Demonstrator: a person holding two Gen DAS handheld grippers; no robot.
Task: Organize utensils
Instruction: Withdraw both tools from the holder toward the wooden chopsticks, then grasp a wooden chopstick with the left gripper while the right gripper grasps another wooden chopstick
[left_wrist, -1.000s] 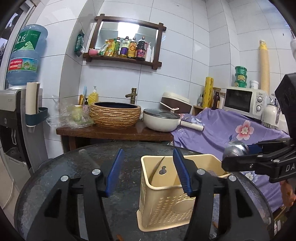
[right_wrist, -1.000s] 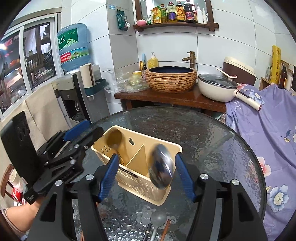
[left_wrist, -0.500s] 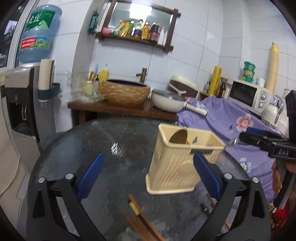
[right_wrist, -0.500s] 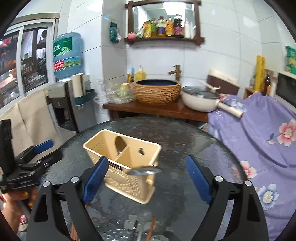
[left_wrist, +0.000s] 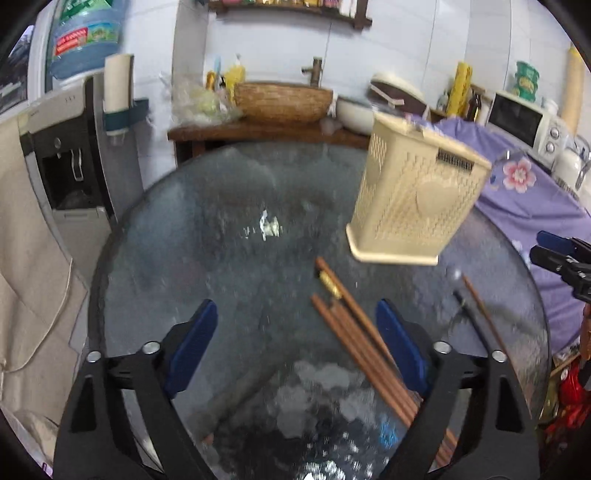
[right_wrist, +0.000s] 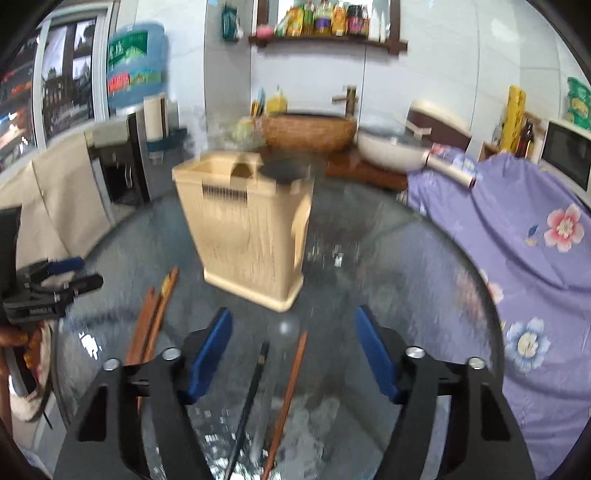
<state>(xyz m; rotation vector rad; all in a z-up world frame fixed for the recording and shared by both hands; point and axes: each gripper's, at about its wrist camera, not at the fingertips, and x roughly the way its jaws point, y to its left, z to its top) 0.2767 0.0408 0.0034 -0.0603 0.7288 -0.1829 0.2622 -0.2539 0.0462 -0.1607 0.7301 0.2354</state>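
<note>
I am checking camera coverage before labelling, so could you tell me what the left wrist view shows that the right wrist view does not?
Only the left wrist view shows the left gripper from behind, jaws open over the bundle of brown chopsticks; its jaws have just been closing a little, with nothing gripped.

Only the right wrist view shows the holder's open top, the window and the bottles on the shelf.

Both show the beige utensil holder on the glass table, the loose chopsticks, the woven basin and the purple floral cloth.
</note>
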